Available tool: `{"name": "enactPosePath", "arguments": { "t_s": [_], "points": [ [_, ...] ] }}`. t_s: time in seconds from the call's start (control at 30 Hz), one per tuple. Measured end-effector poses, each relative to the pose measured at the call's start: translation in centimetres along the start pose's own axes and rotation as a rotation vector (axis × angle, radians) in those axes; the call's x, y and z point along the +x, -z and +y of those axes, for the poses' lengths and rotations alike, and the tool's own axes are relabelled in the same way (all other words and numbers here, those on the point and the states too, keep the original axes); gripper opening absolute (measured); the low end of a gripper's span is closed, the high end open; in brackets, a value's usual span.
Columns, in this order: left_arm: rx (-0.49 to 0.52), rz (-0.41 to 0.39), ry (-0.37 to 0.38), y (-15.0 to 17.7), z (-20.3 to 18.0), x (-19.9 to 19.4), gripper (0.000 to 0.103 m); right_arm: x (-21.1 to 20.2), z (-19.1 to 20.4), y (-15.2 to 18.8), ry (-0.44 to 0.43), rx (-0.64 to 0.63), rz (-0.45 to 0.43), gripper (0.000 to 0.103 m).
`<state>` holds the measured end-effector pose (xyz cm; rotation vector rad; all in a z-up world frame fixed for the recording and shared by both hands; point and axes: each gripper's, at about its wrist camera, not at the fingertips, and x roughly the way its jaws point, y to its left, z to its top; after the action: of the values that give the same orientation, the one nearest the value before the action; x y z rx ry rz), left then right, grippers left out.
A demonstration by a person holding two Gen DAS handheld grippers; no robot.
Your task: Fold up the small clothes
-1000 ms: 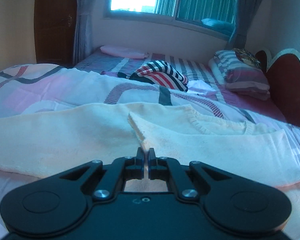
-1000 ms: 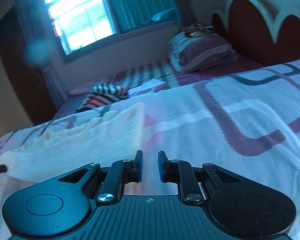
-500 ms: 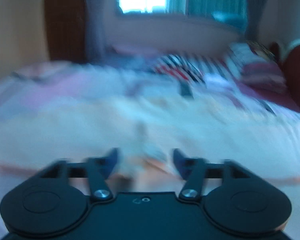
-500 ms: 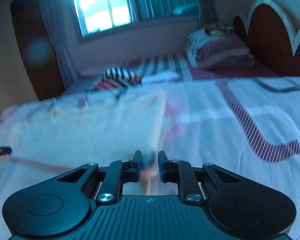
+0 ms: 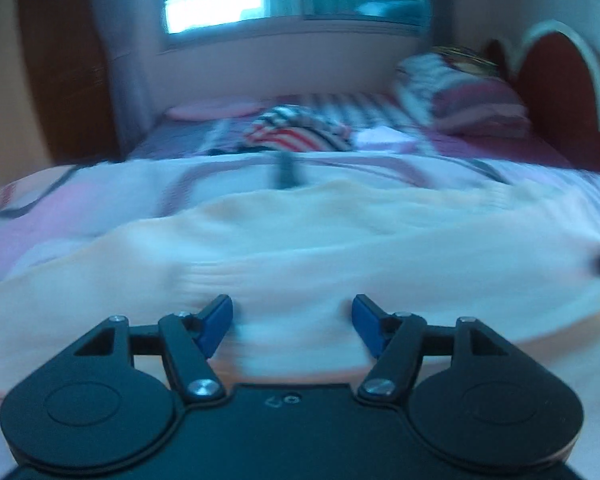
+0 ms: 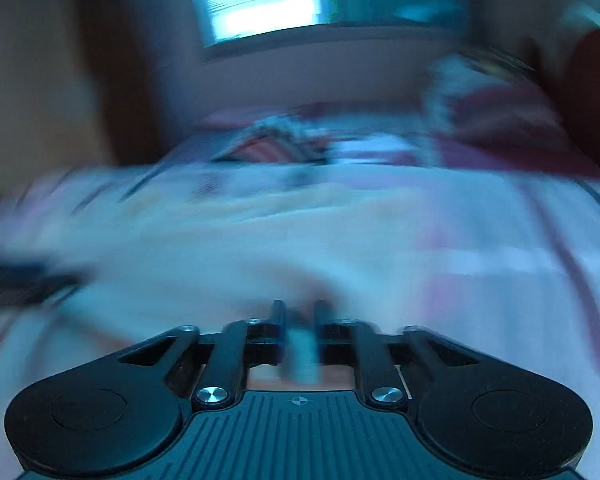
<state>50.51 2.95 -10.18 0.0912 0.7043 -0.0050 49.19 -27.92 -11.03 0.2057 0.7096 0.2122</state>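
Two tongs over cream garment (bed beneath).

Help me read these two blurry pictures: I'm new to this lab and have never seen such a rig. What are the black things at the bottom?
Each is a two-finger gripper that a person holds, with a camera looking along its fingers. The left gripper stands open over a cream garment spread on the patterned bedspread; its jaws have just been opening. The right gripper is shut, having just closed at the garment's edge; blur hides whether it pinches cloth. Farther back lie a striped garment and a pillow.
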Motion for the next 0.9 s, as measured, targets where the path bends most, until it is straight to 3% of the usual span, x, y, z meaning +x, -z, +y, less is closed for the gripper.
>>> {"name": "enactPosePath", "arguments": {
  "t_s": [0.1,0.3,0.37,0.43,0.5,0.6,0.77,0.9],
  "points": [
    [-0.039,0.004,-0.002,-1.1,1.0,0.6,0.063,0.4,-1.0,-1.8,0.003,-0.019,-0.031,0.000],
    [0.037,-0.009,0.018,-2.7,-1.6,1.7,0.064,4.3,1.5,-4.3,-0.060,-0.068,-0.038,0.000],
    [0.049,0.001,-0.009,-2.5,-1.2,2.2,0.066,5.4,0.8,-4.7,-0.008,-0.083,-0.036,0.000],
    [0.025,0.001,-0.025,-2.3,0.0,2.6,0.069,5.8,-1.9,-5.0,0.123,-0.031,-0.043,0.000],
    [0.003,0.000,-0.007,-2.1,0.5,2.8,0.070,6.0,-4.4,-5.3,0.091,0.029,-0.031,0.000],
    [0.018,0.004,-0.029,-2.4,-0.1,2.6,0.070,5.8,-3.7,-5.6,0.102,-0.087,-0.002,0.000],
    [0.071,-0.016,-0.011,-1.8,-1.6,0.3,0.068,2.5,-3.1,-5.0,0.047,-0.081,-0.003,0.000],
    [0.089,-0.008,0.008,-0.4,-2.4,-0.9,0.069,0.1,-1.9,-1.8,0.013,-0.089,0.058,0.000]
  ]
}}
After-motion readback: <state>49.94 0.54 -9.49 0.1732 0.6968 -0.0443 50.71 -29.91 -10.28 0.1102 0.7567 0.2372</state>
